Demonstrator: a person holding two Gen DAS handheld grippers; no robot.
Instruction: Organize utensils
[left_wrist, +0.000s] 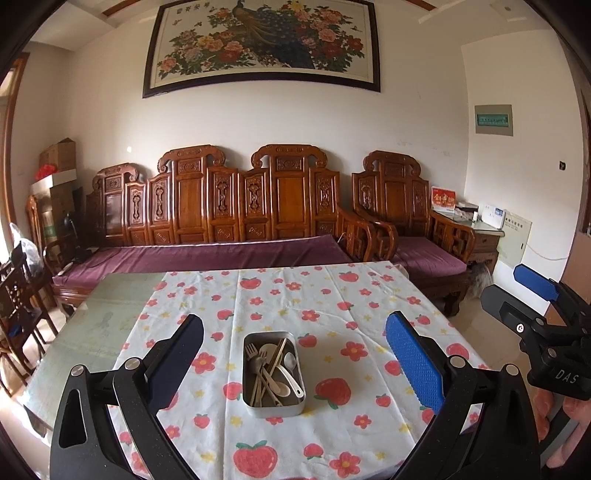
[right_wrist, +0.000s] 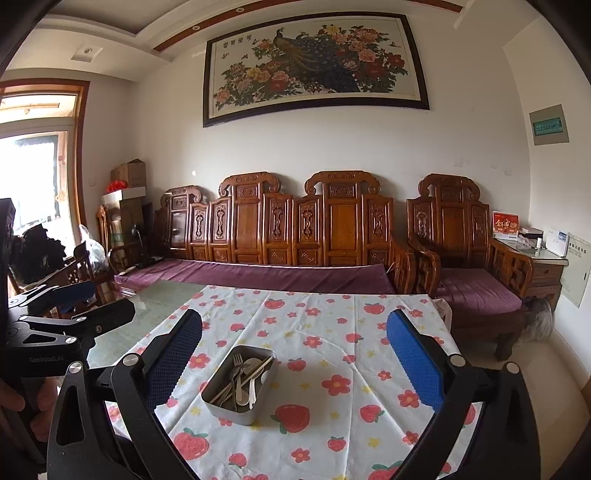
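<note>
- Left hand-held gripper (left_wrist: 293, 363): fingers spread wide, nothing between them, held level above the surface (left_wrist: 92, 325), pointing toward the sofa (left_wrist: 221, 254).
- Right hand-held gripper (right_wrist: 293, 360): likewise spread wide and empty, level, aimed the same way; it shows at the right edge of the left wrist view.
- Metal tin (left_wrist: 273, 404): sits on the strawberry-print cloth (left_wrist: 369, 295), lower centre of frame, framed between the left fingers.
- Utensils (left_wrist: 271, 369): forks, spoons and chopsticks jumbled inside the tin.
</note>
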